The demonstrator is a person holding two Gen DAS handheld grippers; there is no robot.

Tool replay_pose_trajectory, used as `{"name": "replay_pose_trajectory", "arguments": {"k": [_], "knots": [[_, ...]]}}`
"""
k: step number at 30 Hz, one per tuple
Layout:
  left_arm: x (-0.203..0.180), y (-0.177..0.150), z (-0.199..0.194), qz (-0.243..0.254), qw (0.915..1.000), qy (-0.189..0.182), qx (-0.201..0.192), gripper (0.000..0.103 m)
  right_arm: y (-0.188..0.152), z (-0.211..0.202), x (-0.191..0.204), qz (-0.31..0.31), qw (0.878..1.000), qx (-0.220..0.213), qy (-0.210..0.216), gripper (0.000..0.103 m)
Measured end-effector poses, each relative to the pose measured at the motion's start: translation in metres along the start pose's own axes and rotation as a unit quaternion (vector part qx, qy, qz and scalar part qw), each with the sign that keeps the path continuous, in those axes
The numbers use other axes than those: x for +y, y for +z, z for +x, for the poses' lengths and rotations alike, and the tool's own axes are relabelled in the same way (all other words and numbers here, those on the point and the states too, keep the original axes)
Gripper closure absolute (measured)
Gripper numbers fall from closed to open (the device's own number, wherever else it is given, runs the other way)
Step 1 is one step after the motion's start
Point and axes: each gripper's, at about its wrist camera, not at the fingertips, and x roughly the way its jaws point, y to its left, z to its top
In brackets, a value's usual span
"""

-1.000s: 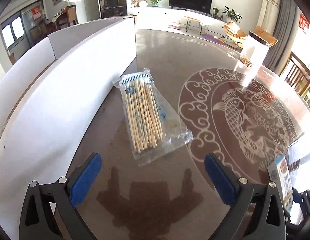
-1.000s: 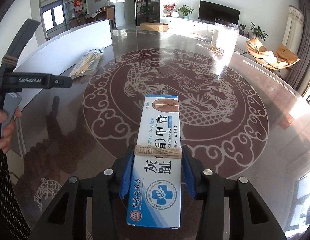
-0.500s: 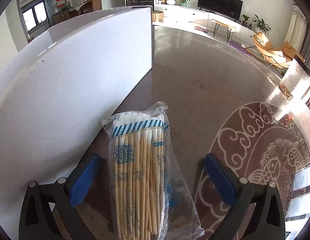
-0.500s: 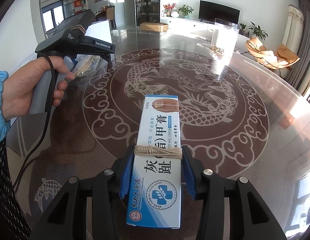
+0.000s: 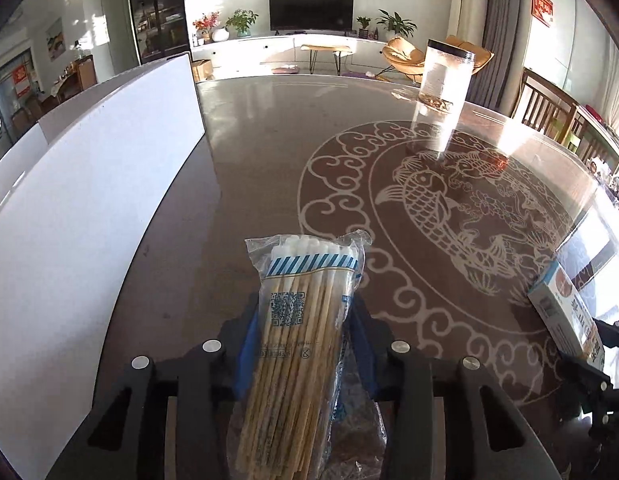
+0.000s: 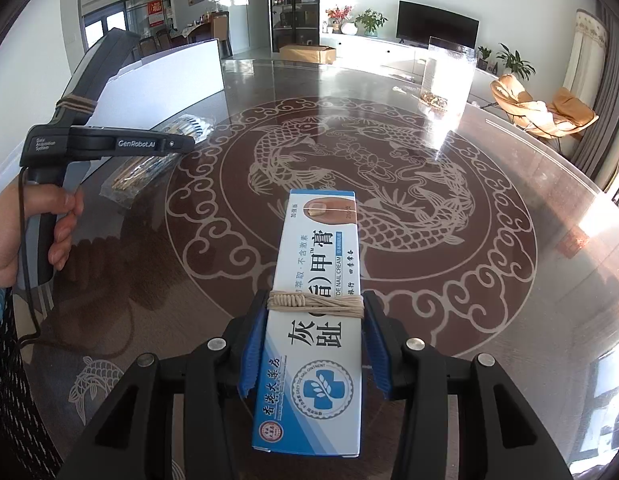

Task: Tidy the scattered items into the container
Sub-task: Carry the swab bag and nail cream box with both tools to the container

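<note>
The left gripper [image 5: 301, 344] closes its jaws around a bag of cotton swabs [image 5: 305, 320] beside the white container [image 5: 93, 184], while the right gripper [image 6: 313, 344] pinches an ointment box [image 6: 319, 280]; both loads likely go over the container wall next

A home living room: a television [image 5: 310, 11] on a low white cabinet [image 5: 293, 50], potted plants [image 5: 393, 24], and lounge chairs [image 6: 537, 110].

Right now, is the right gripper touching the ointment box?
Touching. In the right wrist view, the right gripper has both blue pads pressed against the long sides of the ointment box.
</note>
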Motion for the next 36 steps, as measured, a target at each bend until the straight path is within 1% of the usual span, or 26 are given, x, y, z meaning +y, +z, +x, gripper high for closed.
{"name": "replay_pose_trajectory", "arguments": {"k": [2,5,8,10,11,14,16,17,19,20,22,23,24,26,27,28,31,33,34,35,36], "knots": [[-0.007,-0.03,-0.023,0.008,0.9999,-0.01,-0.001,0.062,0.0,0.0,0.0,0.0,1.0,0.0,0.0,0.057],[-0.015,-0.062,-0.051,0.01,0.9997,-0.023,-0.004,0.062,0.0,0.0,0.001,-0.001,1.0,0.0,-0.001,0.057],[-0.018,-0.082,-0.058,0.016,0.9994,-0.025,-0.019,0.062,0.0,0.0,0.001,-0.001,1.0,0.0,-0.002,0.057],[-0.02,-0.085,-0.058,0.027,0.9991,-0.024,-0.023,0.062,0.0,-0.001,0.003,-0.007,1.0,-0.002,-0.01,0.057],[-0.018,-0.084,-0.058,0.024,0.999,-0.028,-0.023,0.062,0.0,-0.002,0.006,-0.009,1.0,-0.003,-0.017,0.057],[-0.015,-0.082,-0.056,0.025,0.999,-0.03,-0.023,0.061,-0.006,-0.007,0.013,0.046,0.999,-0.005,0.016,0.057],[-0.017,-0.084,-0.053,0.03,0.999,-0.023,-0.023,0.059,-0.011,-0.01,0.023,0.063,0.998,-0.008,0.015,0.057],[-0.017,-0.084,-0.053,0.031,0.999,-0.023,-0.023,0.059,-0.012,-0.011,0.028,0.07,0.997,-0.009,0.014,0.055],[-0.018,-0.082,-0.05,0.029,0.999,-0.024,-0.023,0.059,-0.012,-0.011,0.036,0.073,0.997,-0.008,0.001,0.054],[-0.019,-0.083,-0.05,0.029,0.999,-0.024,-0.024,0.059,-0.012,-0.01,0.039,0.065,0.998,-0.005,-0.008,0.052],[-0.018,-0.083,-0.049,0.029,0.999,-0.024,-0.024,0.059,-0.011,-0.009,0.044,0.053,0.999,-0.001,-0.012,0.047],[-0.018,-0.082,-0.049,0.029,0.999,-0.025,-0.024,0.059,-0.011,-0.009,0.046,0.048,0.999,0.0,-0.009,0.041],[-0.018,-0.083,-0.049,0.03,0.9989,-0.027,-0.024,0.058,-0.011,-0.008,0.048,0.042,0.999,0.001,-0.005,0.032],[-0.017,-0.083,-0.05,0.032,0.9988,-0.03,-0.023,0.056,-0.011,-0.006,0.055,0.027,1.0,0.008,-0.003,0.023],[-0.018,-0.084,-0.051,0.032,0.9987,-0.032,-0.023,0.055,-0.011,-0.005,0.059,0.018,1.0,0.012,-0.009,0.021],[-0.018,-0.085,-0.053,0.033,0.9986,-0.033,-0.023,0.055,-0.011,-0.005,0.06,0.013,1.0,0.012,-0.012,0.021],[-0.018,-0.086,-0.053,0.032,0.9984,-0.04,-0.023,0.053,-0.012,-0.005,0.056,0.022,1.0,0.011,-0.002,0.02],[-0.02,-0.085,-0.052,0.032,0.9983,-0.042,-0.023,0.052,-0.012,-0.005,0.057,0.02,1.0,0.012,-0.005,0.019],[-0.022,-0.085,-0.051,0.033,0.9983,-0.043,-0.023,0.051,-0.012,-0.004,0.059,0.017,1.0,0.014,-0.005,0.016],[-0.022,-0.085,-0.051,0.034,0.9982,-0.045,-0.023,0.05,-0.012,-0.004,0.059,0.015,1.0,0.016,-0.005,0.012],[-0.023,-0.084,-0.05,0.036,0.998,-0.046,-0.022,0.049,-0.012,-0.003,0.06,0.015,1.0,0.018,-0.003,0.01]]}}
